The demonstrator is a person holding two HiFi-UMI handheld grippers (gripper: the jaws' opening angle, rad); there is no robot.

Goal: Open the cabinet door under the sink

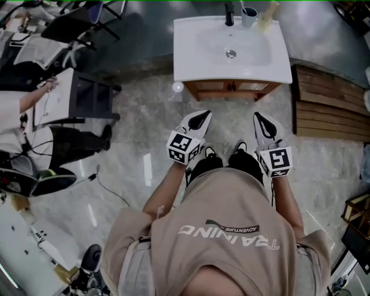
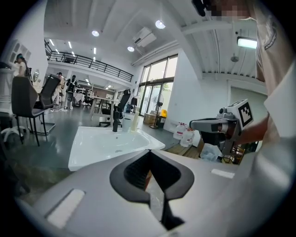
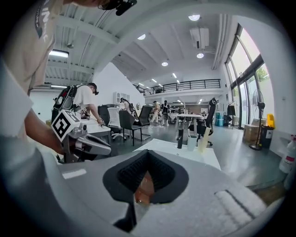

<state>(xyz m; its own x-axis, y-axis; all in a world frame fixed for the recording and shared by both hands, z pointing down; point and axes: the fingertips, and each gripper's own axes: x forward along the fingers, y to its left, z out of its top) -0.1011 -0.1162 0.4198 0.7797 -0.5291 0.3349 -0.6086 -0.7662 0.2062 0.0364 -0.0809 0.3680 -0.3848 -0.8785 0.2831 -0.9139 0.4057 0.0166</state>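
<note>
The white sink [image 1: 231, 49] sits on a wooden cabinet [image 1: 231, 87] at the top middle of the head view, with its doors closed. Both grippers hang in front of it over the floor, apart from the doors. My left gripper [image 1: 200, 117] points at the cabinet's left part, jaws shut and empty. Beside it, my right gripper [image 1: 261, 119] points at the right part, its jaws also together with nothing held. In the left gripper view the left gripper [image 2: 149, 152] faces the sink [image 2: 101, 143]. The right gripper [image 3: 147, 152] likewise faces the sink [image 3: 185, 150]. Brown cabinet wood [image 3: 142, 190] shows between the jaws.
A black faucet [image 1: 229, 14], a cup [image 1: 248, 16] and a pale bottle [image 1: 267, 14] stand on the basin's back edge. A slatted wooden platform [image 1: 329, 104] lies to the right of the cabinet. A black desk [image 1: 87, 98] and seated people are at the left.
</note>
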